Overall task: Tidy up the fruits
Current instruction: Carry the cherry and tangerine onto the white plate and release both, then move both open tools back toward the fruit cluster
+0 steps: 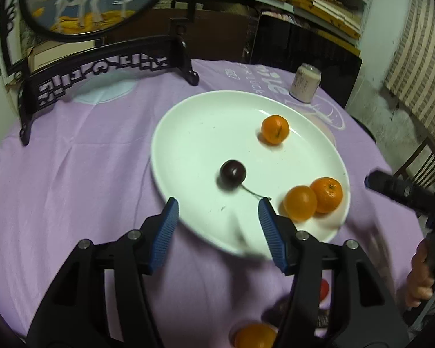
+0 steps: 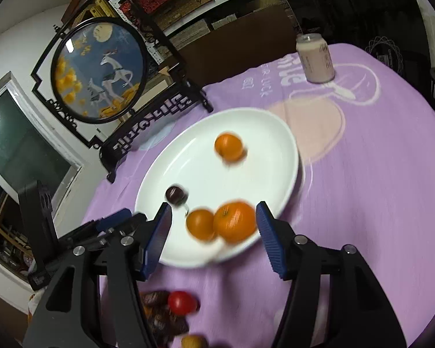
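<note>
Both tools gape empty — the small glossy red tomato point(image 2: 182, 302) lies nearest the right tool point(image 2: 213, 226), below its fingers.

Both wrist views look down, close, along their tongs, sharing the white plate point(image 1: 188, 121) point(image 2: 264, 124).

White plate point(image 1: 188, 133), orange tangerines point(image 1: 275, 129), seemingly dark-red cherry point(image 1: 233, 174), lilac tablecloth point(image 1: 87, 159)

Three oranges point(image 1: 275, 130) and a cherry point(image 1: 232, 173) lie on the plate point(image 1: 194, 121).
</note>
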`<state>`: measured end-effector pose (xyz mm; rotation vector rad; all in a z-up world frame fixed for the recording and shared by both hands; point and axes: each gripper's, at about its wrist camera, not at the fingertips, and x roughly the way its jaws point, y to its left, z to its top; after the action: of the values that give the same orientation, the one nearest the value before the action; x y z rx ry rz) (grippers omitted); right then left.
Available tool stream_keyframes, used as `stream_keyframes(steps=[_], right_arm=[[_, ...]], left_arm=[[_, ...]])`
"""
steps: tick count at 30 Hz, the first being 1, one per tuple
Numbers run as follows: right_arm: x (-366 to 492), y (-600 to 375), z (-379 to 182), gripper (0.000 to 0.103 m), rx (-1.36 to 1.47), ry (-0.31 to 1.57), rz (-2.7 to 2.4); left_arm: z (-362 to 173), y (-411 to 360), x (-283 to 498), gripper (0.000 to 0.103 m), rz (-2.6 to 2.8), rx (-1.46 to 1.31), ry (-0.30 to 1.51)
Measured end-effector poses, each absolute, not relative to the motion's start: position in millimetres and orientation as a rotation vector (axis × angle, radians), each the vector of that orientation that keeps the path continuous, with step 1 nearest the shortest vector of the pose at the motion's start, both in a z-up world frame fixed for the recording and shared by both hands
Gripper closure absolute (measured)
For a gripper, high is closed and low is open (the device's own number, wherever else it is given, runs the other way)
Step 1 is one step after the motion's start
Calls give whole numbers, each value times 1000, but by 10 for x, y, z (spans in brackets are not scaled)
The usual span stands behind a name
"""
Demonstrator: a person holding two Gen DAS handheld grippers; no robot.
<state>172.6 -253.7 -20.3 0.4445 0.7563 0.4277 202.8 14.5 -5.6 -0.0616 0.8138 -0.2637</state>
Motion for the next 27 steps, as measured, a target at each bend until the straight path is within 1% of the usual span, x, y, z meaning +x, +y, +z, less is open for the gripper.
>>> stream_keyframes(steps=[3, 4, 5, 6, 8, 12, 15, 23, 25, 27], right_arm=[[1511, -2573, -242, 42, 445, 748, 429], [1427, -2589, -261, 41, 451, 744, 433], [1380, -2605, -278, 40, 455, 741, 435], [1297, -2628, -308, 40, 464, 739, 434], [1200, -2657, -349, 39, 481, 745, 433], [1024, -2737, -382, 30, 517, 731, 437], [964, -2790, -391, 30, 533, 720, 430], [974, -2832, -412, 30, 547, 725, 424], [968, -2817, -406, 30, 539, 726, 428], [962, -2804, -398, 30, 532, 725, 432]], left_arm=[[-41, 267, 1856, 43, -257, -87, 808], [-42, 314, 1762, 39, -255, -95, 806], [-45, 344, 1679, 33, -252, -100, 804], [-45, 357, 1615, 31, -250, -101, 802], [-49, 358, 1429, 30, -255, -83, 792], [-100, 265, 1022, 28, -277, 3, 766], [-156, 236, 876, 23, -304, 23, 768], [-327, 114, 895, 23, -288, 100, 814], [-370, 138, 955, 15, -268, 100, 829], [-352, 218, 997, 14, -256, 73, 829]])
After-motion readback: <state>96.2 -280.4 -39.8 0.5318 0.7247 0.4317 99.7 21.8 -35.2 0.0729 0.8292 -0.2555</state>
